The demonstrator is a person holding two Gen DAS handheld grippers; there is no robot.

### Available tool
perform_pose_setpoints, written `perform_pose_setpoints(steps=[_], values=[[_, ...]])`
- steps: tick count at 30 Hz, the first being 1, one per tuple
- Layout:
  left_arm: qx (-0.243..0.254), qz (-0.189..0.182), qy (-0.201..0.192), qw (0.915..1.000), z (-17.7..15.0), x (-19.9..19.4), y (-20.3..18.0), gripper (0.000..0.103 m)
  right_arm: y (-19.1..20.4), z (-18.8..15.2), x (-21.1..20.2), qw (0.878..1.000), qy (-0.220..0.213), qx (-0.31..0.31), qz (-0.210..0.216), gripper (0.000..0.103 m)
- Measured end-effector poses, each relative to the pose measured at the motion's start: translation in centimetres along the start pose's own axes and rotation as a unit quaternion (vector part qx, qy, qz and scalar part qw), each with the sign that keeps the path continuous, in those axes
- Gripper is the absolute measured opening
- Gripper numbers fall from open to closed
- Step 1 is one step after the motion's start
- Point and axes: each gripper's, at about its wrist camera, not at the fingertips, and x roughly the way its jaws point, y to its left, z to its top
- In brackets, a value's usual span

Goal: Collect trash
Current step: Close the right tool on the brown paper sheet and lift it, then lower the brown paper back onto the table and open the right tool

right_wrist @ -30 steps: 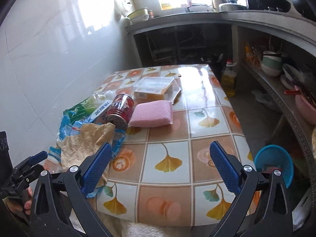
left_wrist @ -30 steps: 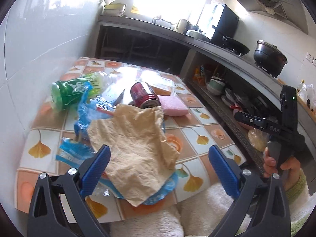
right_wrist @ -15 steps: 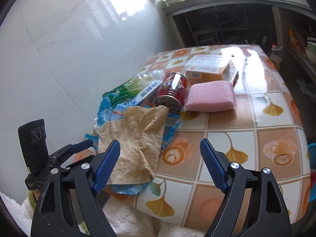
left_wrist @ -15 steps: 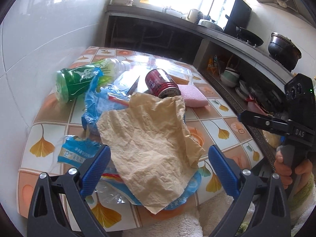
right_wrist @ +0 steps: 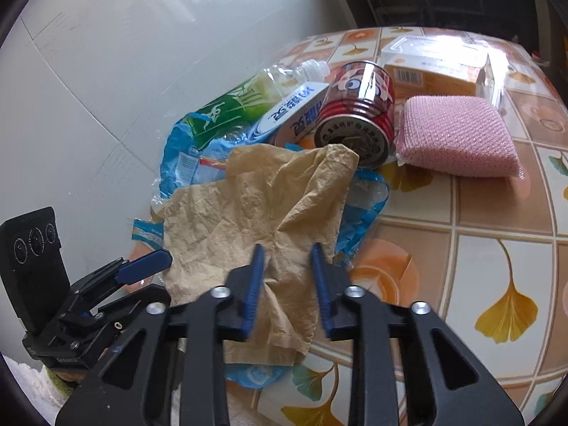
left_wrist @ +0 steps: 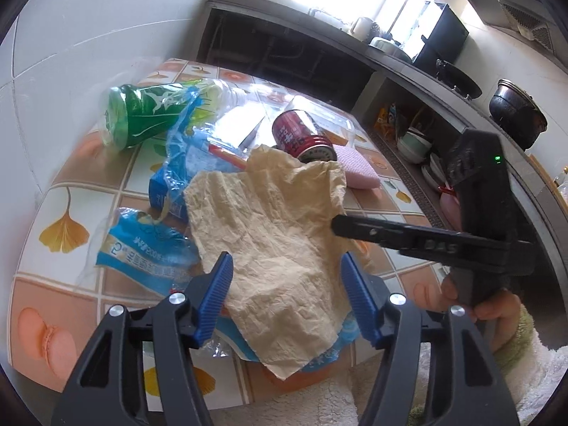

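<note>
A crumpled brown paper [left_wrist: 269, 234] lies on top of blue plastic wrappers [left_wrist: 142, 248] at the near edge of the tiled table [left_wrist: 64, 227]. My left gripper [left_wrist: 285, 269] straddles the paper's near part; its jaws are closing, and the pads stand at the paper's sides without squeezing it. My right gripper [right_wrist: 285, 266] comes in from the right. Its jaws are closing too, and a fold of the brown paper [right_wrist: 255, 206] puckers between its pads. Behind the pile lie a green bottle [left_wrist: 142, 117] and a red can [left_wrist: 301, 135].
A pink sponge [right_wrist: 458, 138], an orange box [right_wrist: 433, 67] and a white-blue carton [right_wrist: 301, 110] lie on the table beyond the pile. A white wall runs along the left. Kitchen counters with pots stand at the back right. A fluffy white sleeve [left_wrist: 529, 365] is at the bottom.
The right gripper swung from the table's right side over to the brown paper and closed from wide open to narrow. The left gripper sank slightly and its jaws narrowed around the paper.
</note>
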Motion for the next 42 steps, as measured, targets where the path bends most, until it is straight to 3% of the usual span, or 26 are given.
perform_pose_setpoints(steps=[2, 10, 13, 18, 25, 32, 39, 42], values=[[0.004, -0.009, -0.011, 0.9999, 0.0, -0.5, -0.3, 0.061, -0.1, -0.1, -0.3, 1.000, -0.008, 0.006, 0.010, 0.002], [0.017, -0.025, -0.019, 0.9994, 0.6, -0.3, -1.7, 0.061, -2.0, -0.4, -5.6, 0.994, -0.074, 0.045, 0.061, 0.000], [0.027, -0.036, -0.018, 0.9988, 0.9, 0.1, -2.7, 0.061, -3.6, -1.3, -8.4, 0.992, -0.097, 0.061, 0.053, 0.000], [0.048, -0.073, 0.002, 0.9962, 1.1, 1.5, -5.9, 0.061, -7.4, -3.7, -13.3, 0.988, -0.124, 0.093, 0.001, 0.000], [0.105, -0.134, 0.058, 0.9837, 0.2, 6.2, -13.3, 0.043, -11.2, -6.8, -17.2, 0.980, -0.137, 0.140, -0.036, 0.000], [0.131, -0.139, 0.143, 0.9711, -2.2, 12.6, -16.5, 0.019, -12.1, -7.6, -15.8, 0.979, -0.120, 0.164, 0.005, 0.000], [0.116, -0.159, 0.145, 0.9697, -2.4, 13.4, -15.6, 0.016, -12.9, -6.4, -10.5, 0.979, -0.049, 0.181, 0.082, 0.000], [0.109, -0.166, 0.145, 0.9692, -2.4, 13.2, -15.1, 0.016, -13.5, -5.9, -8.0, 0.976, -0.012, 0.197, 0.094, 0.000]])
